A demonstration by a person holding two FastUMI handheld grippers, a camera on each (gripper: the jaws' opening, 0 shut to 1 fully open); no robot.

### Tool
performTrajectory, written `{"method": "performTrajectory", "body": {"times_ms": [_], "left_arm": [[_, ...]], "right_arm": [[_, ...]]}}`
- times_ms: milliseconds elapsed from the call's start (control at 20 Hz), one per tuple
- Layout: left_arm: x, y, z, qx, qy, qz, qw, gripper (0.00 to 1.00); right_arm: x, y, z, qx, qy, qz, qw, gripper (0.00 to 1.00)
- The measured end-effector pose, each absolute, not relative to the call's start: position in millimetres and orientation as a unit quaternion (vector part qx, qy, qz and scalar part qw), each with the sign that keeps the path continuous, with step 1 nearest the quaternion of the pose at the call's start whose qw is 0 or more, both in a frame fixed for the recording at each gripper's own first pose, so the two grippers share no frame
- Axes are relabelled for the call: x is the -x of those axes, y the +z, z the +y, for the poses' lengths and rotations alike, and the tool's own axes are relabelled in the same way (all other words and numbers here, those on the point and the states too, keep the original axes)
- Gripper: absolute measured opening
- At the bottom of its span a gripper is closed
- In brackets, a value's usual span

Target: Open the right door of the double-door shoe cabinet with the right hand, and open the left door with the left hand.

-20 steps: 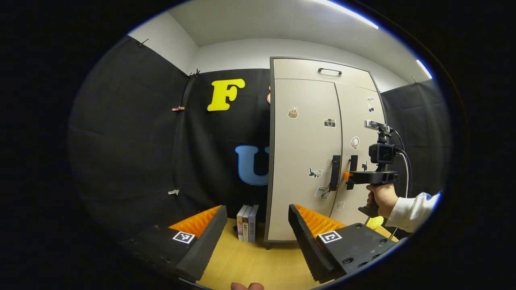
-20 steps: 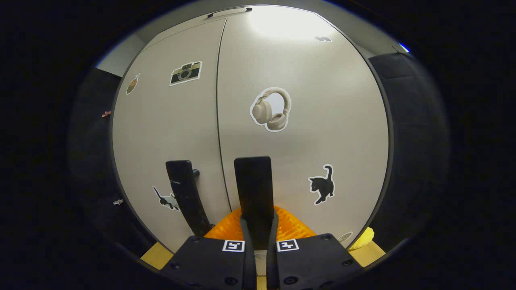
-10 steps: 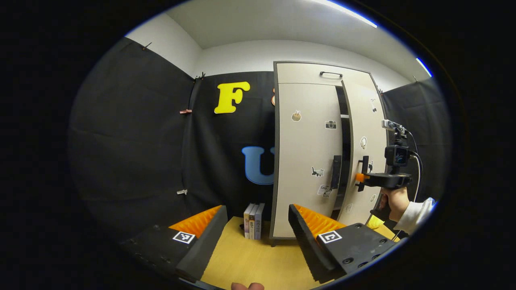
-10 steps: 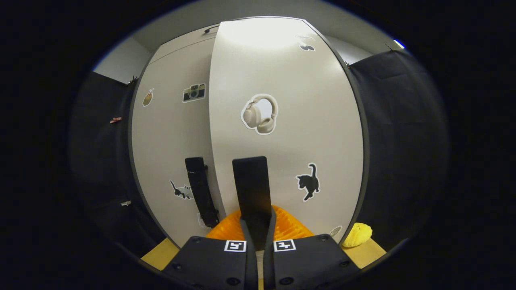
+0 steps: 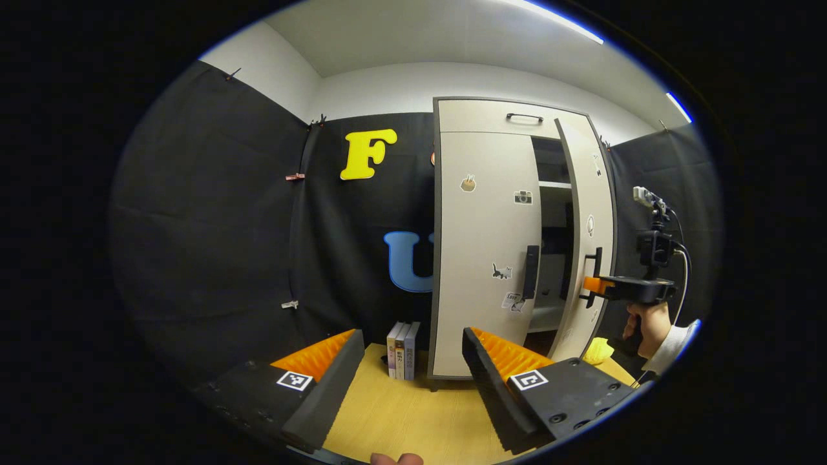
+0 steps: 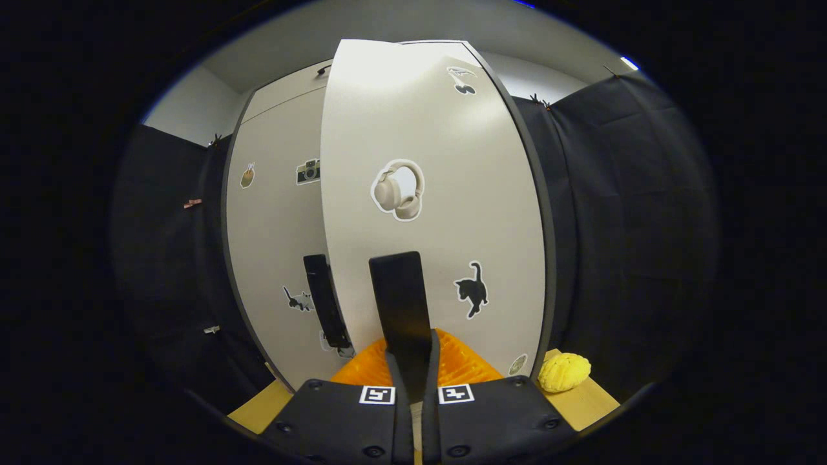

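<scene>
The beige shoe cabinet (image 5: 481,116) stands ahead on the right in the left gripper view. Its left door (image 5: 484,258) is closed, black handle (image 5: 530,271) untouched. The right door (image 5: 591,213) stands swung partly outward, showing dark shelves (image 5: 552,252) behind. My right gripper (image 5: 591,285), held by a hand (image 5: 646,320), is shut on that door's black handle (image 6: 400,300). In the right gripper view the right door (image 6: 439,194) is close in front, with the left door (image 6: 278,258) and its handle (image 6: 325,310) beyond. My left gripper (image 5: 407,368) hangs open, well short of the cabinet.
The cabinet stands on a wooden surface (image 5: 413,420). Three books (image 5: 400,349) stand upright by its left side. A yellow knobbly object (image 6: 564,372) lies at the foot of the right door. A drawer with a handle (image 5: 524,117) tops the cabinet.
The right door has swung from closed to partly open, pulled by my right gripper moving back and to the right. The left gripper has stayed open and nearly still.
</scene>
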State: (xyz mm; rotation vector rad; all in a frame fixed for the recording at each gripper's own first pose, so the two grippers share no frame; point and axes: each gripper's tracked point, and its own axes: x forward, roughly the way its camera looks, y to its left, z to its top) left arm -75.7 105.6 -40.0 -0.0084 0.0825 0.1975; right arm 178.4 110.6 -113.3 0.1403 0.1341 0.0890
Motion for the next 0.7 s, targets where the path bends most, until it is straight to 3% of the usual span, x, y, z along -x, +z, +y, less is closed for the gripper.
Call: {"method": "performTrajectory", "body": {"times_ms": [700], "left_arm": [[69,-33,78,0.005,0.068,0.033,0.997,0.95]], "right_arm": [[-148,-104,60,-0.064,0.036,0.057,0.996,0.09]]}}
